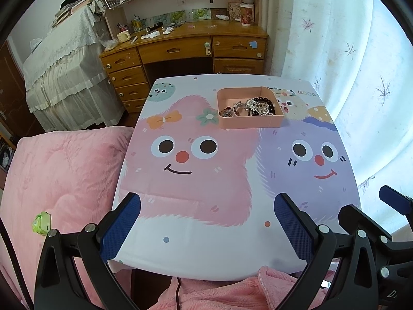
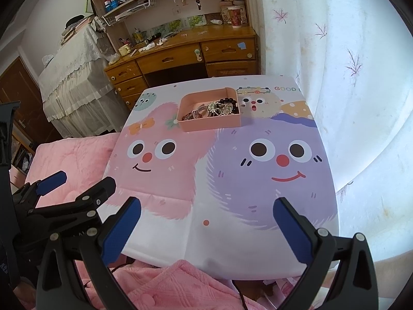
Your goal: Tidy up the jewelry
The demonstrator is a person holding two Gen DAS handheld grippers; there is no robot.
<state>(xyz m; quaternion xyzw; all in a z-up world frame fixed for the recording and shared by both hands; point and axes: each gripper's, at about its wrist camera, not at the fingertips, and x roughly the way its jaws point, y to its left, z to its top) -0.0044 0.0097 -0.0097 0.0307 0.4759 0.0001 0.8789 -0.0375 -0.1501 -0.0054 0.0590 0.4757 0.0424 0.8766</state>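
A pink tray [image 1: 247, 123] stands near the far edge of the cartoon-printed table [image 1: 196, 245]; the right wrist view shows the same tray [image 2: 211, 126]. Inside lies a tangle of jewelry [image 1: 254, 107]: silver chains and dark bead bracelets, seen again as jewelry [image 2: 219, 109]. My left gripper [image 1: 206, 222] hovers open over the table's near edge, nothing between its blue pads. My right gripper [image 2: 206, 226] is open too, also at the near edge, far from the tray. In the left wrist view, the right gripper's fingers [image 1: 392, 196] show at the right margin.
A pink quilted bed [image 1: 59, 170] lies left of the table, with a small green packet [image 1: 42, 222] on it. A wooden desk [image 1: 185, 44] with drawers and cluttered shelves stands beyond. White curtains [image 1: 348, 59] hang on the right. A pink fleece garment [image 2: 165, 284] is at the bottom.
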